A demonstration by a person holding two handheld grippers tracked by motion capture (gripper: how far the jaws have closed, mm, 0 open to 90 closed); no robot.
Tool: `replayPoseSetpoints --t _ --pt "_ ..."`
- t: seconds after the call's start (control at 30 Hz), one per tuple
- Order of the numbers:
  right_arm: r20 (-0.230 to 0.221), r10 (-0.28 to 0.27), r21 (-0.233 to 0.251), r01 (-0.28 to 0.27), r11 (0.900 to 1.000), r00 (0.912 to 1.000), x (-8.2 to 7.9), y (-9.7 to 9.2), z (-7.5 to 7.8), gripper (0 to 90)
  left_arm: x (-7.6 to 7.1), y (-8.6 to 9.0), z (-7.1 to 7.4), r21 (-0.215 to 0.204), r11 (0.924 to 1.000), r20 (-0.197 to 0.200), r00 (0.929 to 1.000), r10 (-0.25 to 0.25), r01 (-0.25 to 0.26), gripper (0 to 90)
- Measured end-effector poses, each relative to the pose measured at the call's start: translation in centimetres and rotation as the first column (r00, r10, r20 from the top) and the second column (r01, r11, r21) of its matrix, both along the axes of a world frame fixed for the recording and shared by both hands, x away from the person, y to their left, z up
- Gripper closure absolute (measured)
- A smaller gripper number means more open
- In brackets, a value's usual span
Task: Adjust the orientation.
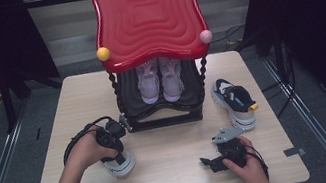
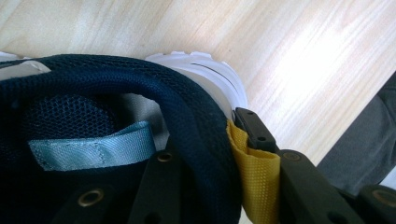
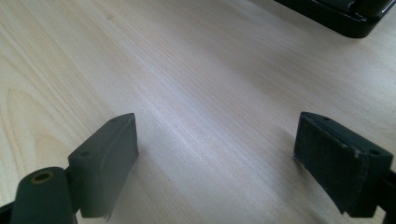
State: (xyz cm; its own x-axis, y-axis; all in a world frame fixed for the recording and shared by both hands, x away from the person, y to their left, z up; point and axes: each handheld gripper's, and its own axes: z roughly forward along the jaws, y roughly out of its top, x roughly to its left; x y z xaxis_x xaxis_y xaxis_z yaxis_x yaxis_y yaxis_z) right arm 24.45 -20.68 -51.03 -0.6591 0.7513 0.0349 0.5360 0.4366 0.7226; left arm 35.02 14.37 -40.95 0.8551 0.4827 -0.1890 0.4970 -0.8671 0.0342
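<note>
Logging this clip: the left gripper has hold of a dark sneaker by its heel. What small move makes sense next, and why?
Probably lift the sneaker a little off the table. The left gripper is shut on its heel collar, one jaw inside and one against the yellow pull tab. The matching sneaker lies beside the shoe rack. The right gripper is open over bare wood.

Black left gripper (image 1: 112,148), looped black cable, right gripper (image 1: 214,162) grey-plated, brass screws
</note>
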Motion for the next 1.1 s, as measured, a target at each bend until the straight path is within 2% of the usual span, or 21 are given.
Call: replayPoseSetpoints --t 0.3,0.57,0.77,1.0,1.1 --pt "0.0 0.0 0.0 0.0 1.0 1.0 0.0 0.0 0.0 12.9 -0.3 0.1 2.5 -0.013 0.9998 0.009 0.9999 -0.014 0.014 72.6" --pt "0.003 0.001 0.002 -0.001 1.0 1.0 0.0 0.0 0.0 13.0 -0.4 -0.1 6.4 0.004 0.9977 0.03 0.9973 -0.067 0.067 72.6" --pt "0.001 0.0 0.002 0.0 1.0 1.0 0.0 0.0 0.0 13.0 -0.9 -0.3 8.7 -0.003 0.998 0.036 0.9974 -0.063 0.063 72.6" --pt "0.001 0.001 0.002 -0.001 1.0 1.0 0.0 0.0 0.0 12.9 -1.1 -0.7 11.9 0.015 0.9948 0.052 0.9934 -0.102 0.101 72.5" --pt "0.002 0.001 0.002 -0.001 1.0 1.0 0.0 0.0 0.0 13.0 -1.3 -0.8 13.5 0.003 0.9948 0.061 0.9929 -0.102 0.102 72.4"
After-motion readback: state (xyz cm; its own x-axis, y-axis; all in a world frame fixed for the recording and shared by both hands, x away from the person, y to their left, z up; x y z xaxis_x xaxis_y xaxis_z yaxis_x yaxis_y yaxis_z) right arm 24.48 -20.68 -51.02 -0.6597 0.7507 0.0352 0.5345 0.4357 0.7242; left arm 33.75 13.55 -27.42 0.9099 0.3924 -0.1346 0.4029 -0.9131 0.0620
